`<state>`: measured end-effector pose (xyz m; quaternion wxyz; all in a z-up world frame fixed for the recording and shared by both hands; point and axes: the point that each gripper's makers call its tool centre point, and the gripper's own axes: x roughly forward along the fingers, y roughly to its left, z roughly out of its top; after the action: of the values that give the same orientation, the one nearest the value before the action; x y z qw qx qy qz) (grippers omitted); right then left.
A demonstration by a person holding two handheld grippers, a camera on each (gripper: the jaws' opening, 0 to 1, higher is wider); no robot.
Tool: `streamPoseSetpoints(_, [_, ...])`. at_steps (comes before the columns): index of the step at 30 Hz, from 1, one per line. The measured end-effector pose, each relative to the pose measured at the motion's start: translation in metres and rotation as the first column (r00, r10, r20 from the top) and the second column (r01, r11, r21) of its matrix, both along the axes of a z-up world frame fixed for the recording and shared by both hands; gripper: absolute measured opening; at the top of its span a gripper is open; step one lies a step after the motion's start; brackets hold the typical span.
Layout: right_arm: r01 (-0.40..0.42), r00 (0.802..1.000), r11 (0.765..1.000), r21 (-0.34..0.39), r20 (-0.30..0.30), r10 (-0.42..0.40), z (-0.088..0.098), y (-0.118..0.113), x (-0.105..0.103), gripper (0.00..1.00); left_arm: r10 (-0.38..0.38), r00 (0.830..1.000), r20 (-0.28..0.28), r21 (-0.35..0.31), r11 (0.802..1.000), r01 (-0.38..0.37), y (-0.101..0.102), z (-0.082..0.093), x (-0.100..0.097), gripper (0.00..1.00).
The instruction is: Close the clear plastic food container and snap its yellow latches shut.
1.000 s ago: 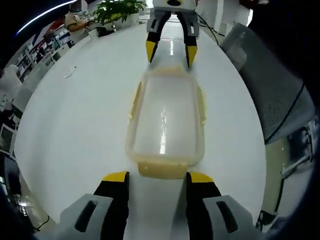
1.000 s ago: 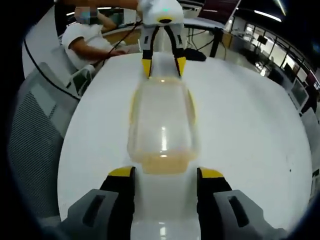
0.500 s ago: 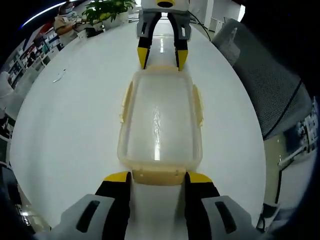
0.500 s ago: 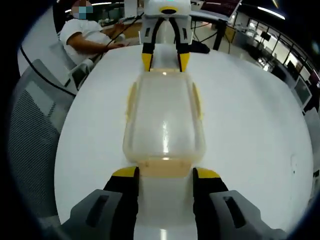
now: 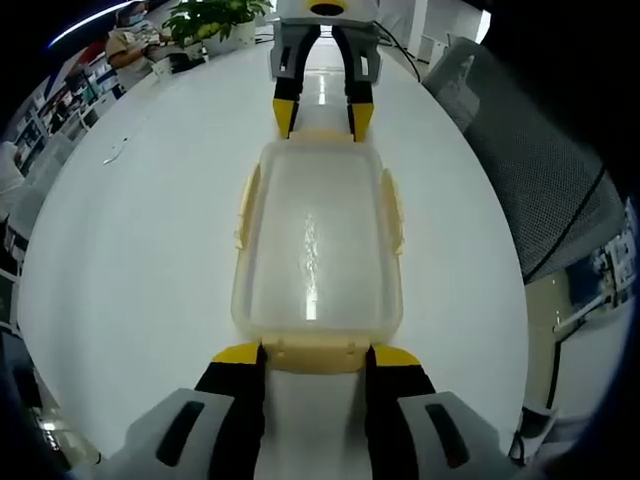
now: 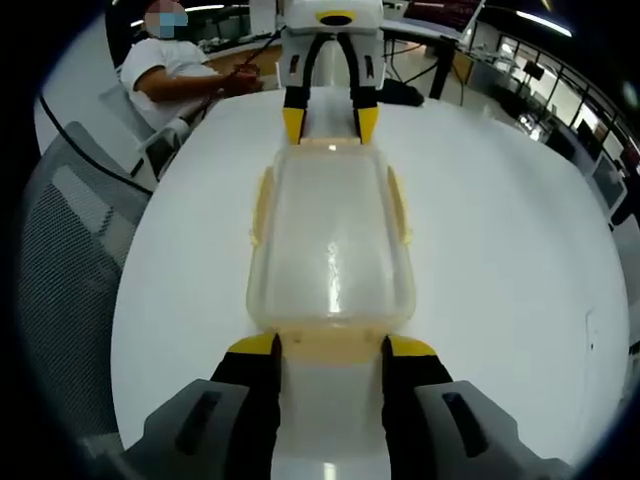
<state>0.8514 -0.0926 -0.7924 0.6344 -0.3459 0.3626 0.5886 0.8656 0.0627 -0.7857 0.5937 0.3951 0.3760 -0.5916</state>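
Both grippers have closed in on the container [image 5: 316, 240] ends since a second ago. The left gripper [image 5: 312, 354] and right gripper [image 6: 330, 345] each straddle an end latch, jaws wide.

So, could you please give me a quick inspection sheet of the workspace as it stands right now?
Surface: white table, glossy.
Job's things: clear container with lid on; yellow end latch and side latches stick out, apparently unsnapped.
Clutter: small object far off on the table.
Grippers: left tool and right tool open, each straddling one end latch.
Cables: dark cable by the mesh chair.
Surroundings: seated person, potted plant, office desks.
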Motion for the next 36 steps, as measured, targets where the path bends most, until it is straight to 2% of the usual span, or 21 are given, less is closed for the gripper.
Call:
streamPoseSetpoints(11, [-0.011, 1.0, 1.0, 0.005, -0.02, 0.011, 0.006, 0.0, -0.008, 0.35, -0.002, 1.0, -0.002, 0.017, 1.0, 0.002, 0.002, 0.003, -0.007, 0.32])
streamPoseSetpoints(36, [-0.056, 0.998, 0.998, 0.016, -0.009, 0.056, 0.042, -0.008, -0.021, 0.35, 0.007, 1.0, 0.025, 0.032, 0.999, -0.008, -0.006, 0.043, -0.025, 0.32])
